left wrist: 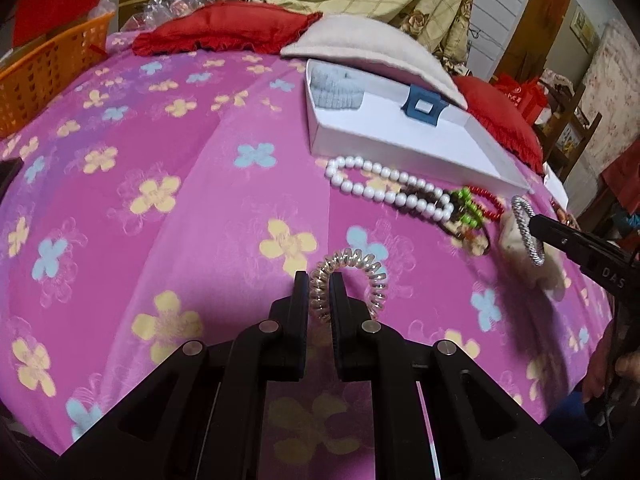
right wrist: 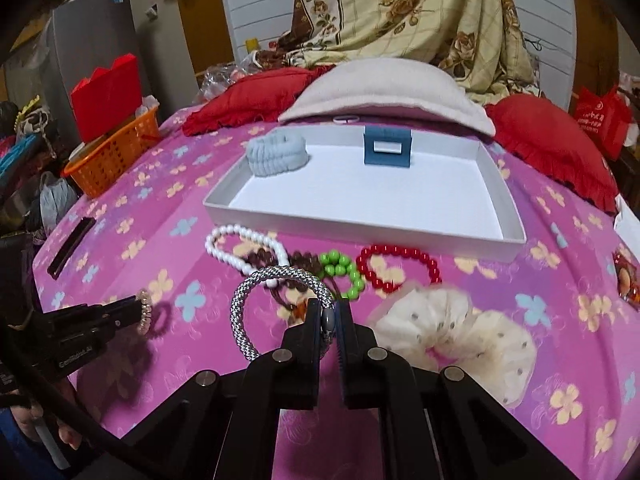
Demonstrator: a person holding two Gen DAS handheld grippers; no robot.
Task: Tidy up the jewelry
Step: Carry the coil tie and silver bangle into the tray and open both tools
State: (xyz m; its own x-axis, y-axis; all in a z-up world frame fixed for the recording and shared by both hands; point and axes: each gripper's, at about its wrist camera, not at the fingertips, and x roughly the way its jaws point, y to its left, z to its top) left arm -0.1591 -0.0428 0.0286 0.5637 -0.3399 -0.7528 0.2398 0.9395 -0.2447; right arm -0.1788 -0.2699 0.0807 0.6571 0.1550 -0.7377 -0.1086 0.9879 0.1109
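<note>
**Springy coil left, woven band right, box waiting ahead**

Coil first: the left gripper (left wrist: 320, 280) has its jaws nearly closed on the clear spiral hair tie (left wrist: 352, 276), pinching one side of the loop so the rest arcs free above the pink flowered bedspread (left wrist: 160, 160). It looks light, springy and slick, so it may stretch or squirm; a grip across several turns should hold better. Ahead lie the white bead bracelet (left wrist: 384, 186), then green beads (left wrist: 468, 208) and the red bead bracelet (right wrist: 396, 268), probably harder, heavier and prone to rolling. Beyond them sits the white box (right wrist: 360, 224), already holding a pale blue scrunchie (right wrist: 278, 156) and blue claw clip (right wrist: 387, 147). The right gripper (right wrist: 329, 306) is clamped almost shut on the silver woven bracelet (right wrist: 256, 296), seemingly at its clasp, a firmer hold than the limp cord. The cream tulle scrunchie (right wrist: 460, 332) beneath looks soft and compressible.
</note>
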